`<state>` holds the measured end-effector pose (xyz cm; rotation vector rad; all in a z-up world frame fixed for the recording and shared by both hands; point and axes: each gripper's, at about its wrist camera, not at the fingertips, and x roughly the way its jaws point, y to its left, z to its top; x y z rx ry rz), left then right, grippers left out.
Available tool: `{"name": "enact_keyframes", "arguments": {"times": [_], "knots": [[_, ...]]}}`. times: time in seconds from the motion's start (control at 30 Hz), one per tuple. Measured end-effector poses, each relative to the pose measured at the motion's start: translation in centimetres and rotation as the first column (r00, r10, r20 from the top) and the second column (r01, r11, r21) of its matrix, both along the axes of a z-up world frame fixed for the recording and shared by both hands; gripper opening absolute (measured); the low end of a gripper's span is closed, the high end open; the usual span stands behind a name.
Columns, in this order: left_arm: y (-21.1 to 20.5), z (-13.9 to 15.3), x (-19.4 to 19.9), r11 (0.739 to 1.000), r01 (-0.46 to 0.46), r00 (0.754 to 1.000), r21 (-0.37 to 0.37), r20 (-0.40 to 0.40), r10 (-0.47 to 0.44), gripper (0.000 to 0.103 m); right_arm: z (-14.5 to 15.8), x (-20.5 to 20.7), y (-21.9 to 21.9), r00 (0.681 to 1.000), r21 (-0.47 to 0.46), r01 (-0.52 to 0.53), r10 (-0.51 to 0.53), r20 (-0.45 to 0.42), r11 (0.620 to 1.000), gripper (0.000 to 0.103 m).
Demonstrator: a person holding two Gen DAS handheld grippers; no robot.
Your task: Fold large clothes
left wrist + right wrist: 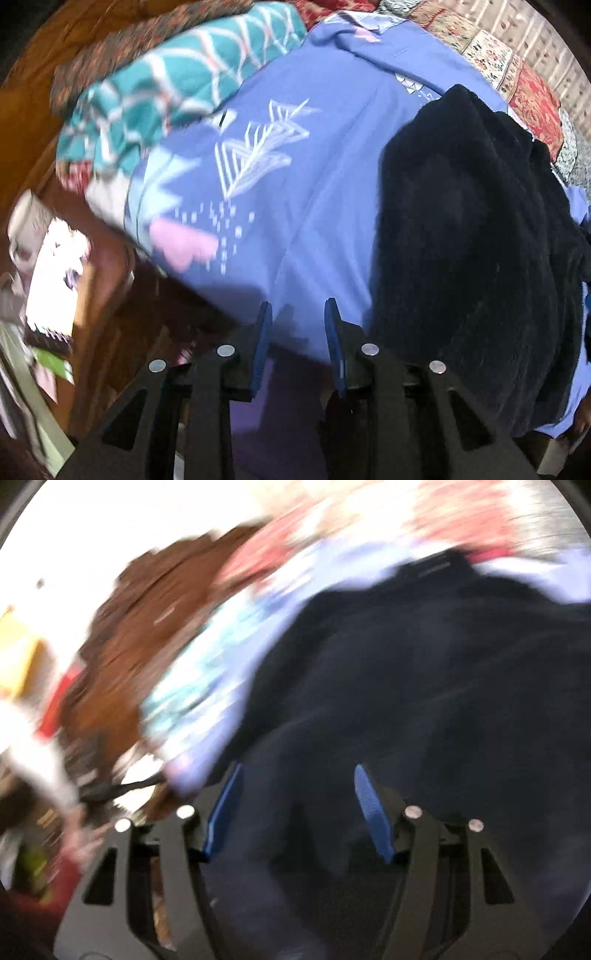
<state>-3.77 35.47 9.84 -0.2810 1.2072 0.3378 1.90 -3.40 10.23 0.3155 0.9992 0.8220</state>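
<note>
A dark navy fleece garment [469, 251] lies bunched on a periwinkle-blue bed sheet [314, 192] with white and pink prints. My left gripper [298, 314] is open and empty, its blue pads apart over the sheet's near edge, just left of the garment. In the blurred right wrist view the same dark garment [424, 701] fills the centre and right. My right gripper [298, 779] is open, its pads spread wide just above the dark fabric, holding nothing.
A teal patterned cloth [177, 96] lies at the sheet's far left. A patchwork quilt [517, 74] runs along the far right. Brown wooden floor [122, 295] and clutter lie left of the bed. The right wrist view shows brown wood [140, 646], heavily blurred.
</note>
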Motion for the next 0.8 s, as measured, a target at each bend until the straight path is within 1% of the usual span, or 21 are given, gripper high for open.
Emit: {"name": "enact_keyframes", "arguments": {"times": [0.03,0.07,0.1,0.13,0.2,0.23,0.27,0.3,0.33,0.37,0.4,0.43,0.47,0.5,0.57,0.6,0.67,0.7,0.77,0.8], "knots": [[0.3,-0.1,-0.6,1.000,-0.006,1.000,-0.020,0.012,0.006,0.052,0.0,-1.2,3.2,0.995,-0.008,-0.095,0.095,-0.020,0.995,0.060],[0.4,-0.1,-1.0,0.999,-0.010,1.000,-0.031,0.022,0.011,0.052,-0.3,-2.3,5.9,0.984,-0.020,-0.175,0.174,-0.046,0.984,0.060],[0.6,0.0,-1.4,0.999,-0.013,0.999,-0.044,0.033,0.015,0.052,-0.8,-3.0,8.0,0.969,-0.027,-0.238,0.236,-0.076,0.971,0.060],[0.7,0.1,-1.8,0.998,-0.017,0.999,-0.053,0.044,0.019,0.052,-1.2,-3.6,9.5,0.956,-0.032,-0.279,0.275,-0.099,0.960,0.060],[0.9,0.1,-2.7,0.998,-0.023,0.998,-0.060,0.060,0.026,0.052,-2.2,-4.4,12.5,0.935,-0.057,-0.339,0.329,-0.134,0.939,0.060],[0.8,0.2,-3.3,0.997,-0.026,0.997,-0.067,0.071,0.031,0.052,-2.6,-4.3,13.5,0.929,-0.076,-0.352,0.339,-0.149,0.933,0.060],[1.1,0.1,-3.7,0.997,-0.032,0.997,-0.070,0.075,0.037,0.052,-3.4,-4.2,14.5,0.925,-0.103,-0.360,0.341,-0.166,0.927,0.060],[1.5,0.0,-4.1,0.996,-0.039,0.996,-0.075,0.077,0.045,0.052,-4.6,-3.7,15.7,0.925,-0.151,-0.354,0.322,-0.200,0.923,0.060],[1.8,0.0,-4.4,0.996,-0.046,0.996,-0.080,0.076,0.052,0.052,-5.5,-3.2,16.5,0.924,-0.165,-0.345,0.304,-0.232,0.924,0.060],[2.1,-0.2,-4.8,0.995,-0.055,0.995,-0.087,0.074,0.061,0.052,-6.5,-2.6,17.4,0.913,-0.150,-0.345,0.294,-0.282,0.927,0.056],[2.4,-0.3,-5.1,0.994,-0.063,0.995,-0.093,0.072,0.070,0.052,-6.9,-2.2,18.4,0.904,-0.147,-0.356,0.300,-0.304,0.923,0.044],[2.7,-0.5,-5.4,0.993,-0.070,0.995,-0.095,0.071,0.077,0.052,-7.0,-2.1,19.2,0.894,-0.147,-0.376,0.317,-0.316,0.915,0.012],[2.9,-0.6,-5.7,0.992,-0.076,0.994,-0.097,0.070,0.083,0.052,-6.1,-1.8,20.2,0.882,-0.109,-0.395,0.344,-0.322,0.912,0.011],[3.1,-0.6,-6.0,0.992,-0.082,0.993,-0.098,0.073,0.090,0.052,-4.1,-1.6,21.0,0.881,-0.069,-0.408,0.373,-0.291,0.910,0.011],[3.5,-0.4,-6.5,0.990,-0.095,0.991,-0.100,0.080,0.103,0.052,0.3,-0.8,21.8,0.893,-0.055,-0.430,0.415,-0.176,0.901,0.010],[3.8,-0.3,-6.7,0.990,-0.101,0.990,-0.102,0.083,0.110,0.052,3.4,0.0,21.9,0.892,-0.048,-0.446,0.440,-0.106,0.894,0.010],[4.2,-0.1,-7.0,0.988,-0.112,0.988,-0.105,0.093,0.122,0.052,7.3,1.2,21.4,0.878,-0.042,-0.477,0.475,-0.054,0.878,0.010],[4.4,0.1,-7.0,0.988,-0.117,0.987,-0.103,0.096,0.127,0.052,9.3,1.7,20.8,0.865,-0.069,-0.501,0.500,-0.023,0.863,0.010],[4.5,0.3,-7.0,0.987,-0.125,0.986,-0.106,0.099,0.135,0.052,12.1,2.2,18.8,0.847,-0.175,-0.514,0.529,0.047,0.840,0.010],[4.5,0.3,-6.9,0.986,-0.125,0.986,-0.108,0.100,0.136,0.052,13.4,2.5,17.4,0.839,-0.246,-0.508,0.539,0.075,0.826,0.010]]}}
